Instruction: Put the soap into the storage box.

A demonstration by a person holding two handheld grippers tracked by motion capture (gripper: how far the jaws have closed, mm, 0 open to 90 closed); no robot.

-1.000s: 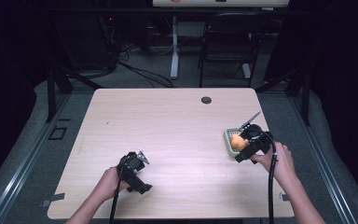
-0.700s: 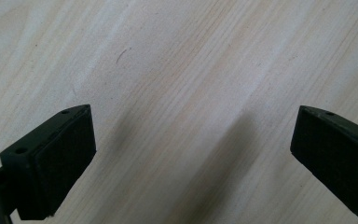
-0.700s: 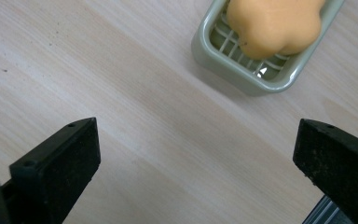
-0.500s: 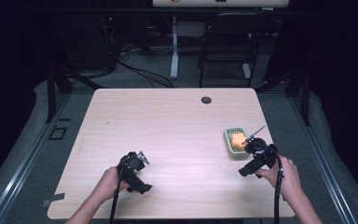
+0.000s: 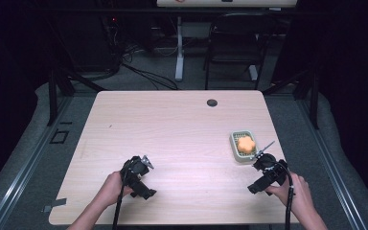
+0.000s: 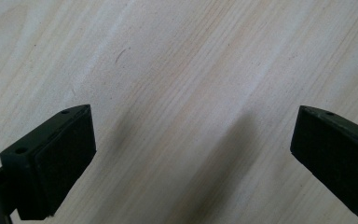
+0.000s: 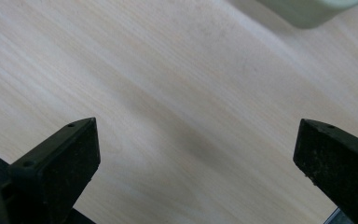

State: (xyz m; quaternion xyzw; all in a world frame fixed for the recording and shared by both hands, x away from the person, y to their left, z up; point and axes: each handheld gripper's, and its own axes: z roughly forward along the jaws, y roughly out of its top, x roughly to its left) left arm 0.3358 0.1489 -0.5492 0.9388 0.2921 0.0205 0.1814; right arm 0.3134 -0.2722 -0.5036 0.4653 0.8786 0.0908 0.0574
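On the right side of the pale wooden surface sits a small green basket with an orange flower-shaped piece lying inside it. The right tongs are just beside the basket's near right corner, not touching it, held by a hand that comes in from the bottom edge. In the right gripper view the jaws stand spread wide with nothing but bare wood between them, and a pale green corner of the basket shows at the top, beyond the jaw tips and a little to their right. The orange piece lies past the right tongs, toward the far side of the surface, resting free in the basket.

The left tongs are well apart from the basket, near the front left of the surface, held low by the other hand. In the left gripper view they too are spread wide over bare wood grain, pinching nothing.
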